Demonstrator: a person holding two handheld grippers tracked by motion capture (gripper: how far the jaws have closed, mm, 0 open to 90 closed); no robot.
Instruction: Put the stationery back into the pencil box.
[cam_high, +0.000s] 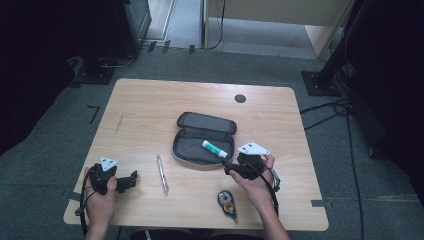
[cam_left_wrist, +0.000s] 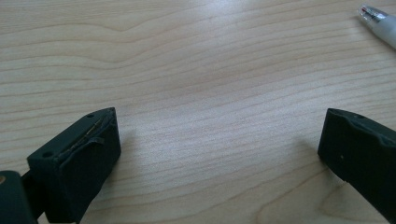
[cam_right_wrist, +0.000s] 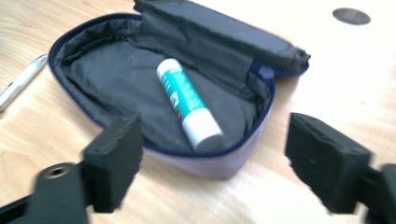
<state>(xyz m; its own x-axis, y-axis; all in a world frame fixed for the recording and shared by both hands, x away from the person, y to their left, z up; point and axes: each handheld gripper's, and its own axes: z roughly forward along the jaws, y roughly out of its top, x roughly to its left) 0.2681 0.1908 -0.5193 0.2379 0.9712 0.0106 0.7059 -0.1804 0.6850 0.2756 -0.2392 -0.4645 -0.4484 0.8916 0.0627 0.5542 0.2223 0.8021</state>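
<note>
The work in hand looks like packing small stationery into the open pencil case (cam_high: 202, 137), which lies unzipped near the middle of the bench (cam_high: 150, 100), its lid flap folded back toward the far edge. One item seems to be done: a glue stick (cam_high: 214, 149) lies inside the case, slanting across the lining with its white cap toward the near right rim. Two things appear to be left: a pen (cam_high: 162, 173) lies on the bare wood just left of the case, pointing toward the near edge, and a correction tape dispenser (cam_high: 228, 202) sits close to the near edge, right of centre. The right tongs (cam_right_wrist: 212, 163) hang just outside the case's near rim, jaws spread wide and holding nothing, the glue stick lying apart from them beyond the rim. The left tongs (cam_left_wrist: 219, 140) rest low by the near left corner of the bench, jaws also spread wide over bare wood and empty; the pen tip (cam_left_wrist: 376, 16) shows well ahead of them. Zipping the case is likely the final step.
</note>
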